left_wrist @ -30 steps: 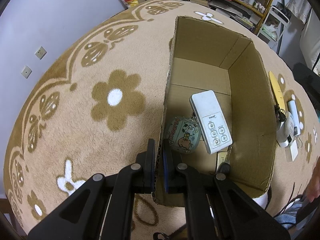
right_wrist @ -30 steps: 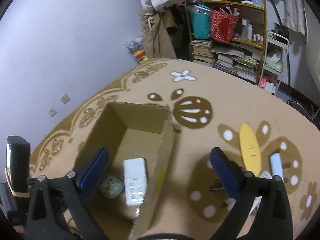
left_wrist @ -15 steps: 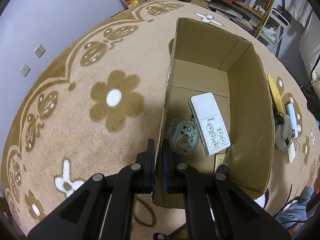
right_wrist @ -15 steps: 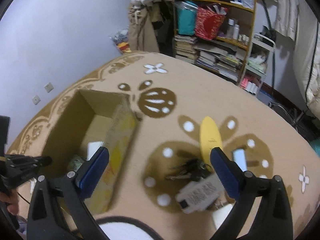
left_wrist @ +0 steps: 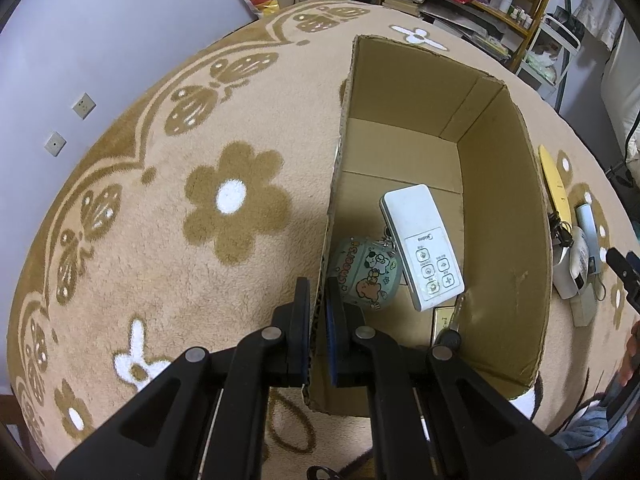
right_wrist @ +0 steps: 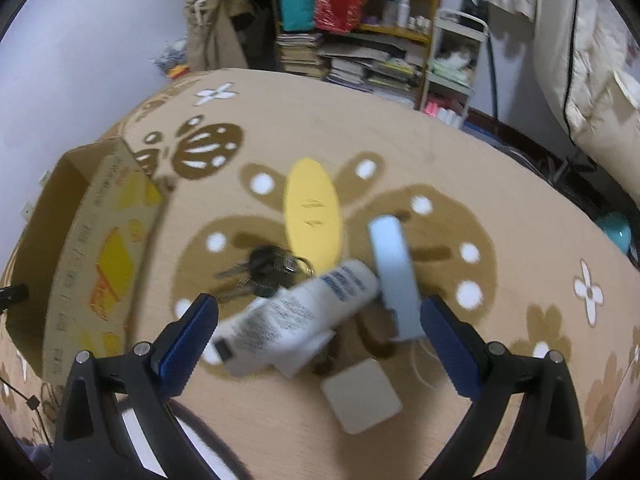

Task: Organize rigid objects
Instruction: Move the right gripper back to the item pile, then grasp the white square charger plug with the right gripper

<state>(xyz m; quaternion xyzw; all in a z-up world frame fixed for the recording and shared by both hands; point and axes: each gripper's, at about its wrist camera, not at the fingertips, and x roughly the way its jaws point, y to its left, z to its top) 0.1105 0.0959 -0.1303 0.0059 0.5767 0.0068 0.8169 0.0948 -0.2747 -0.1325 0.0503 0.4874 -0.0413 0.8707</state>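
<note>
Jaws of the left gripper point(left_wrist: 318, 312) are pressed together on the near left wall of the cardboard box point(left_wrist: 504, 216), one finger outside and one inside, so the wall is pinched between the pads. Just beside the inner finger, on the box floor, lies a round green keychain case point(left_wrist: 366, 276) with cartoon pictures. It touches a white remote control point(left_wrist: 422, 244), which lies slanted with its buttons toward the near side. A small card point(left_wrist: 442, 322) and a key point(left_wrist: 456, 312) lie in the near right corner of the box. The far half of the box floor is bare.

Jaws of the right gripper point(right_wrist: 318, 326) are spread wide and nothing is between the pads. They hang over a group of things on the beige flowered carpet point(right_wrist: 460, 152), to the right of the box. A white tube point(right_wrist: 300, 316) with blue print lies slanted under the gap. Beyond it to the left is a bunch of keys point(right_wrist: 268, 266), and farther away a yellow oval board point(right_wrist: 312, 212). A pale blue flat bar point(right_wrist: 394, 272) lies at the right end of the tube. A pale square pad point(right_wrist: 360, 396) is on the near side. This view is blurred, so small details are not clear. Shelves with books point(right_wrist: 360, 60) stand by the far wall.
</note>
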